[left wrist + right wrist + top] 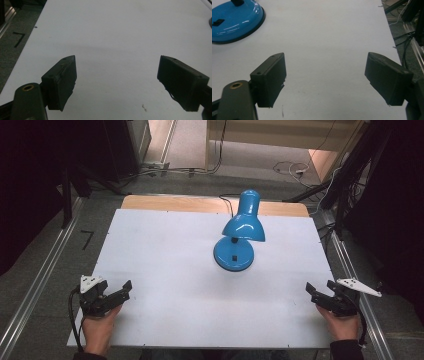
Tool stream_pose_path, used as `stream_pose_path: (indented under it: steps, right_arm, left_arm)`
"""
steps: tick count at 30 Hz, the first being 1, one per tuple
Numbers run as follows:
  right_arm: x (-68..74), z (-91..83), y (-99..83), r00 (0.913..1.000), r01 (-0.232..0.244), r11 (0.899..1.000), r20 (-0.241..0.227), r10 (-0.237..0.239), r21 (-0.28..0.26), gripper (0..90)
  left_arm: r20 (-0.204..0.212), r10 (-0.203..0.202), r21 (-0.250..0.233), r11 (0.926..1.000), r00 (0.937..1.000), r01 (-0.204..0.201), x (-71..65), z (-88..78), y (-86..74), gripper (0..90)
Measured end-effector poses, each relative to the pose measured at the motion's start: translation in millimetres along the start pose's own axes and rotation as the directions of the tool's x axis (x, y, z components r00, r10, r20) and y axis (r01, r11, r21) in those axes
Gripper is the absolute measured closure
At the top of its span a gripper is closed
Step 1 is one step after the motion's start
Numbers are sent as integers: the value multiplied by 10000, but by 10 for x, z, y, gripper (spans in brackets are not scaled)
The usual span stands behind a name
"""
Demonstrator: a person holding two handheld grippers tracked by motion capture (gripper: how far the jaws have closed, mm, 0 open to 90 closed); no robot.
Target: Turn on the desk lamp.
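A glossy bright blue desk lamp with a black switch on its round base and a black rim under that base stands on a plain white tabletop with a pale wood strip along its far edge. The left gripper and right gripper are matte black, each topped by a light grey plate. The floor around the table is grey.

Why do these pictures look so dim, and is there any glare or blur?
High view: dark room edges, white highlights on the blue lamp. Left gripper view: soft shadow band across the white table, jaws dark. Right gripper view: glare streaks on the lamp's base, slightly soft focus.
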State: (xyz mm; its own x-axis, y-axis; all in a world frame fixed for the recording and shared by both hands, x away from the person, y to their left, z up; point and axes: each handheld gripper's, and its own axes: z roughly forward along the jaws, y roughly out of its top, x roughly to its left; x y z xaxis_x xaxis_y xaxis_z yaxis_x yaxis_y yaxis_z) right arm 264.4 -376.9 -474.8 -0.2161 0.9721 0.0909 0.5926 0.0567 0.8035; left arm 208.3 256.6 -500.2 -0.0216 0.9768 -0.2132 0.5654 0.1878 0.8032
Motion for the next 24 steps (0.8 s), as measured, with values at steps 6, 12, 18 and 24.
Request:
stream_pose_path:
  steps: [6, 12, 18, 24]
  right_arm:
    - [31, 39, 5, 9996, -155, 9995, -214, 161, 268, 129]
    - [86, 69, 9, 9997, 95, 9995, -207, -89, 287, 113]
    - [141, 65, 29, 9993, 285, 9995, -264, -282, 114, 109]
    - [201, 66, 59, 9987, 375, 9993, -356, -375, -17, 109]
  left_arm:
    - [40, 46, 55, 10000, 10000, -46, 0, 11, -3, 165]
    - [61, 35, 78, 10000, 10000, -35, -1, 18, -2, 165]
    - [66, 50, 80, 10000, 10000, -51, -2, 17, -2, 165]
    - [98, 47, 83, 10000, 9999, -48, -5, 17, -2, 165]
